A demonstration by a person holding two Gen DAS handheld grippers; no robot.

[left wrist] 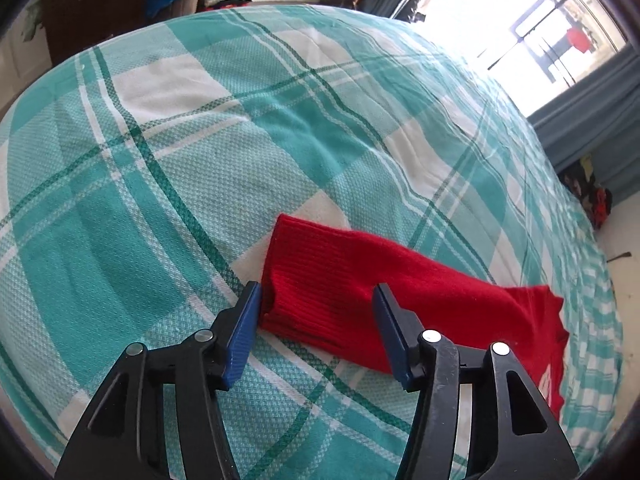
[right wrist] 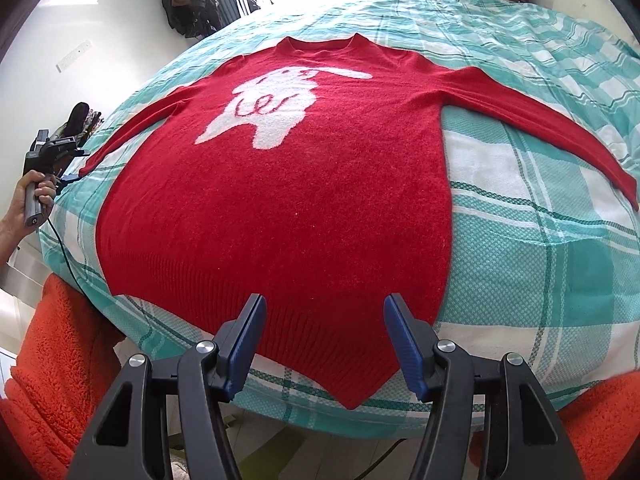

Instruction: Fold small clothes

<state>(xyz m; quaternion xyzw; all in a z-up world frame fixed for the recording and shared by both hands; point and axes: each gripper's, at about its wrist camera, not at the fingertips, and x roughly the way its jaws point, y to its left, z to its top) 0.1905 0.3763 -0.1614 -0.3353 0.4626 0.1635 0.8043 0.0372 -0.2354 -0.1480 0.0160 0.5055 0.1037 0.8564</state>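
Lying flat, sweater (right wrist: 280, 200) hem overhangs bed (right wrist: 560, 260) edge.

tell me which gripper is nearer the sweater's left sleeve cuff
Left. The left gripper is open right over the cuff. The right gripper is open over the sweater's hem, well away from it.

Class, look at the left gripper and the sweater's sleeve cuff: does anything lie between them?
Nothing visible does. The left gripper is open over the ribbed cuff of the red knitted sweater, which lies flat on the teal checked bedsheet.
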